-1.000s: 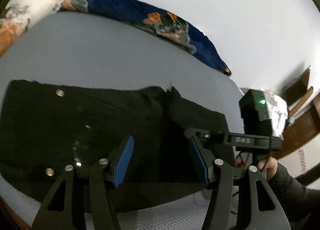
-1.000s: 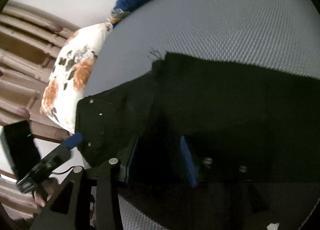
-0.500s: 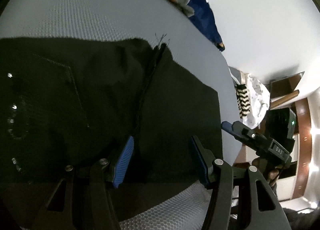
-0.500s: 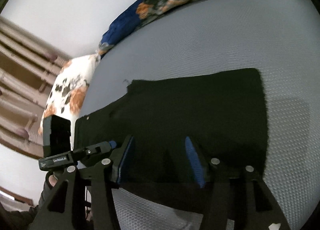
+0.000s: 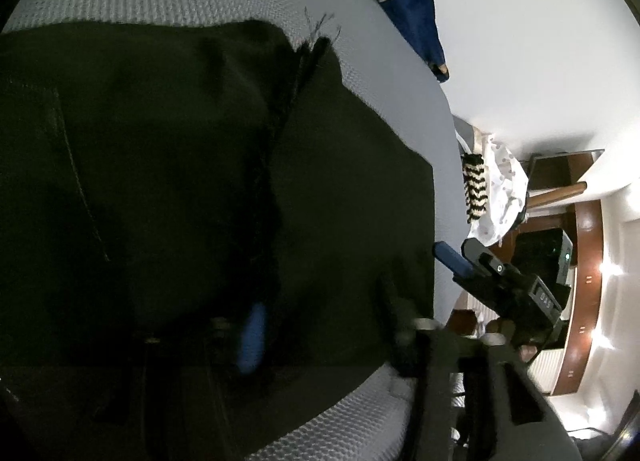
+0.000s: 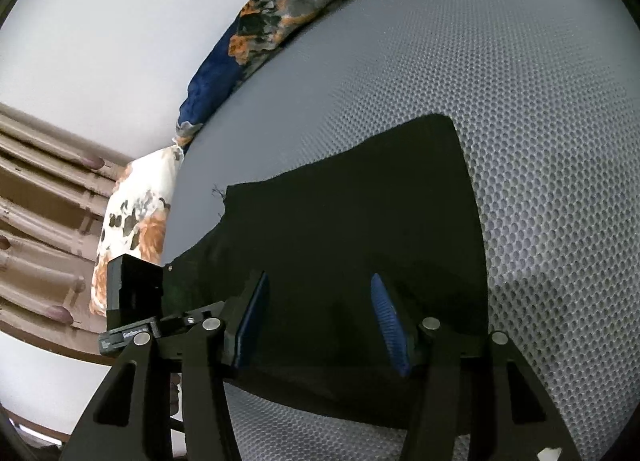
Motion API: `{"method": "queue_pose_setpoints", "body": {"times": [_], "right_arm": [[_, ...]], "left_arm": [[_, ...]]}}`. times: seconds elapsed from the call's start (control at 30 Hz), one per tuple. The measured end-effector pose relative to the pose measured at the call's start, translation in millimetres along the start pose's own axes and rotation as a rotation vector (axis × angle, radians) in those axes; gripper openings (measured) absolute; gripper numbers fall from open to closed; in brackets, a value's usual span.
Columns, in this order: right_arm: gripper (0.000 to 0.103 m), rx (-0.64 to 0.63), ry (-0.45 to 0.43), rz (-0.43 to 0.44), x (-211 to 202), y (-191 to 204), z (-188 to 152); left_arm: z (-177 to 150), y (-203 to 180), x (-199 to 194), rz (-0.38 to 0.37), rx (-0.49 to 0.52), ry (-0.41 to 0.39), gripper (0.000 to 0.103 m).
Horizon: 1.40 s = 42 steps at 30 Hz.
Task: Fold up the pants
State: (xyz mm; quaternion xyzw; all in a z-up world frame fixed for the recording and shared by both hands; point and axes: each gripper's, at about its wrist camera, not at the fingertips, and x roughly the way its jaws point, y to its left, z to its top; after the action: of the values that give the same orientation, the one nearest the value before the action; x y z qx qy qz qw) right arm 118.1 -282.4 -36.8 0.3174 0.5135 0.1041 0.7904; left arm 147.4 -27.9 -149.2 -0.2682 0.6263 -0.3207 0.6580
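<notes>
Pants (image 5: 168, 165), black and already folded once, lie flat on the grey mesh mattress (image 6: 500, 93), their frayed hem corner pointing toward the far edge of the bed. Along that far edge, against the white wall (image 5: 520, 41), runs a dark blue blanket (image 6: 224, 85) with orange flowers, and a floral pillow (image 6: 132, 229) sits at the head end beside a brown wooden headboard (image 6: 36, 197). Past the foot of the mattress the left wrist view shows a white cloth (image 5: 502, 197) with a black-and-white striped piece on it, near brown wooden furniture. The left gripper (image 5: 320, 325) points steeply down at the near part of the pants, so low that its dark fingers blur against the cloth; its jaws have just been closing, with the fabric lying between them, though it is too dark and blurred to tell whether the pads already pinch it. The right gripper (image 6: 320, 321) also tilts downward, hovering over the near edge of the pants close to their right-hand end; its blue pads (image 6: 384, 317) stand apart with nothing pinched between them, released, having just been opening. In the left wrist view the right gripper appears just past the right end of the pants, with a bit of the person's hand (image 5: 504, 331) behind it.
</notes>
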Motion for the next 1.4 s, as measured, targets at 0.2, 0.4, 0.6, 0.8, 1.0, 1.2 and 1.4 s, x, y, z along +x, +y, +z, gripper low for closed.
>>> {"method": "queue_pose_setpoints", "body": {"times": [0.2, 0.4, 0.6, 0.8, 1.0, 1.2, 1.4], "right_arm": [[0.052, -0.042, 0.008, -0.043, 3, 7, -4], [0.052, -0.185, 0.021, -0.155, 1, 27, -12], [0.049, -0.222, 0.12, -0.277, 27, 19, -24], [0.049, -0.253, 0.095, -0.297, 26, 27, -18], [0.049, -0.314, 0.005, -0.368, 28, 39, 10], [0.049, -0.322, -0.031, -0.421, 43, 38, 41], [0.048, -0.33, -0.02, -0.44, 51, 34, 43]], "left_arm": [[-14, -10, 9, 0.041, 0.016, -0.008, 0.006], [-30, -36, -19, 0.05, 0.107, -0.061, 0.005], [-40, -9, -3, 0.172, 0.073, 0.002, 0.006], [-40, -20, -10, 0.291, 0.16, -0.046, 0.018], [-28, -38, -41, 0.451, 0.273, -0.225, 0.021], [-3, -47, -31, 0.469, 0.336, -0.273, 0.022], [21, -36, 10, 0.537, 0.329, -0.207, 0.022]]}}
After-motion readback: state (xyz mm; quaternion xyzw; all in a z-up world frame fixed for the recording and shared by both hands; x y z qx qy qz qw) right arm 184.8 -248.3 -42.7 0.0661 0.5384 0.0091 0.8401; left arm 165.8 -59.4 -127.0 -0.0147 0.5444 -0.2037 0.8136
